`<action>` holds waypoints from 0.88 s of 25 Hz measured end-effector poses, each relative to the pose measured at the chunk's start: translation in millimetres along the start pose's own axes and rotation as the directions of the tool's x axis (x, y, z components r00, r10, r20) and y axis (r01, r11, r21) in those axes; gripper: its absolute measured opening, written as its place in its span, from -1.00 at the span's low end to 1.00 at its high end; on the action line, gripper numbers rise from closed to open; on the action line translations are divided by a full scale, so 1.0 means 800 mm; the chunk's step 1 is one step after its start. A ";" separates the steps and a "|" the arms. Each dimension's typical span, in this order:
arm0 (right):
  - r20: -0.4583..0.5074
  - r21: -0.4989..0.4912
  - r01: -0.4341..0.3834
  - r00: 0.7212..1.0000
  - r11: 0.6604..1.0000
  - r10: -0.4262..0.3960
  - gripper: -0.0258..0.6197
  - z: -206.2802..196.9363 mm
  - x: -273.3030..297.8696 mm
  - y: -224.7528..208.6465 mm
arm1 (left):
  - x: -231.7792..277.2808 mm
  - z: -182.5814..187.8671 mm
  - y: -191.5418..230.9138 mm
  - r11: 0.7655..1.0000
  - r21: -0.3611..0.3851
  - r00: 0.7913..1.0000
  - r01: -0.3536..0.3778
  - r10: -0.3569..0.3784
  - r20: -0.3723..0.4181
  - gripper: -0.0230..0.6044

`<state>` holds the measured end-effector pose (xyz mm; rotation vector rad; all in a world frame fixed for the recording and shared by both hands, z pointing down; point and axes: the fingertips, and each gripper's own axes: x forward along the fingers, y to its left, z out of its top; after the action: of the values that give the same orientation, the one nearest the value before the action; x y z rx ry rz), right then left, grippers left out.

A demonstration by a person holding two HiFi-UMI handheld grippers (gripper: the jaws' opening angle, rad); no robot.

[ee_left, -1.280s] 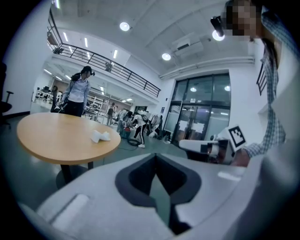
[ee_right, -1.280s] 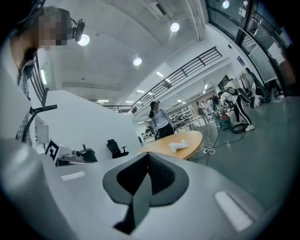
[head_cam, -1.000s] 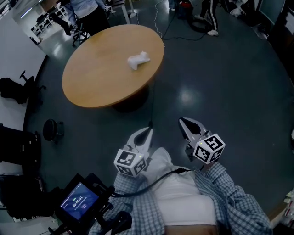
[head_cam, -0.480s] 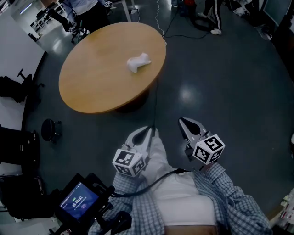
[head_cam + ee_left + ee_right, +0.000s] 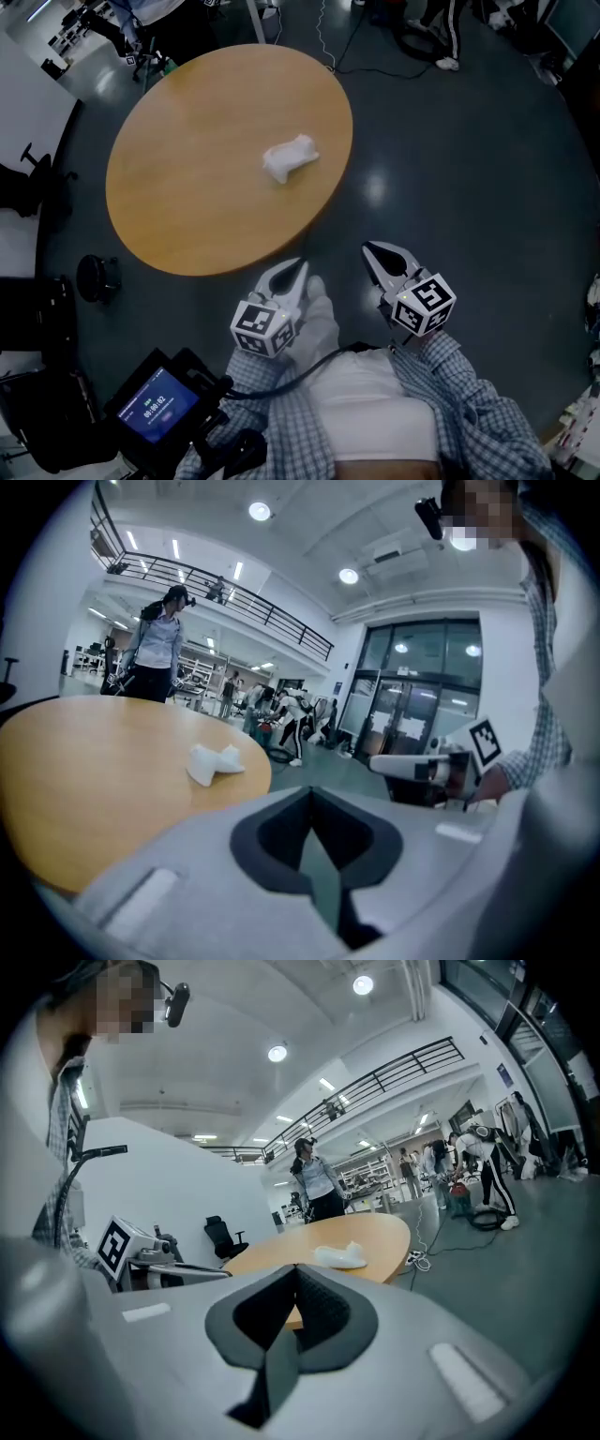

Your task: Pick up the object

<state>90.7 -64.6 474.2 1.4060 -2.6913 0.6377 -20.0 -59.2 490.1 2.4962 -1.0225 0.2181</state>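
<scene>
Left tongs (image 5: pixel 298 267), right tongs (image 5: pixel 368 248): both closed tight, gripping nothing. Crumpled white cloth (image 5: pixel 289 157) well ahead, untouched, on round wooden surface (image 5: pixel 187 169). Nothing done yet; left to reach, open, grasp, lift.

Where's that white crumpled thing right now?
In the head view, the white crumpled wad lies alone on the round wooden table, toward the table's right edge.

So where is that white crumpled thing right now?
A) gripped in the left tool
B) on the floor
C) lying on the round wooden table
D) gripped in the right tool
C: the white crumpled thing lies on the round wooden table, apart from the left tool and right tool, both shut and empty.
</scene>
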 end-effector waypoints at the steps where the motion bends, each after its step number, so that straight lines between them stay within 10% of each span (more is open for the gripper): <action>1: -0.010 -0.011 -0.004 1.000 1.000 0.004 -0.91 0.004 0.016 -0.006 | 0.007 0.005 0.013 1.000 -0.003 1.000 -0.003 0.003 -0.005 -0.93; 13: -0.233 -0.248 -0.143 0.969 0.958 0.084 -0.91 0.006 0.183 -0.048 | 0.059 0.052 0.138 0.997 -0.067 0.999 -0.032 0.031 -0.016 -0.93; 18: -0.403 -0.429 -0.319 0.905 0.845 0.137 -0.84 0.009 0.213 -0.049 | 0.070 0.059 0.141 0.995 -0.090 0.999 -0.050 0.049 -0.007 -0.93; 22: -0.559 -0.549 -0.489 0.817 0.678 0.138 -0.51 0.028 0.246 -0.069 | 0.082 0.084 0.150 0.990 -0.101 0.995 -0.100 0.100 0.003 -0.93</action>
<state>22.1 -253.8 515.9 0.4873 -2.3640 -0.0430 -58.1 -207.2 489.4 2.3599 -1.1349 0.1817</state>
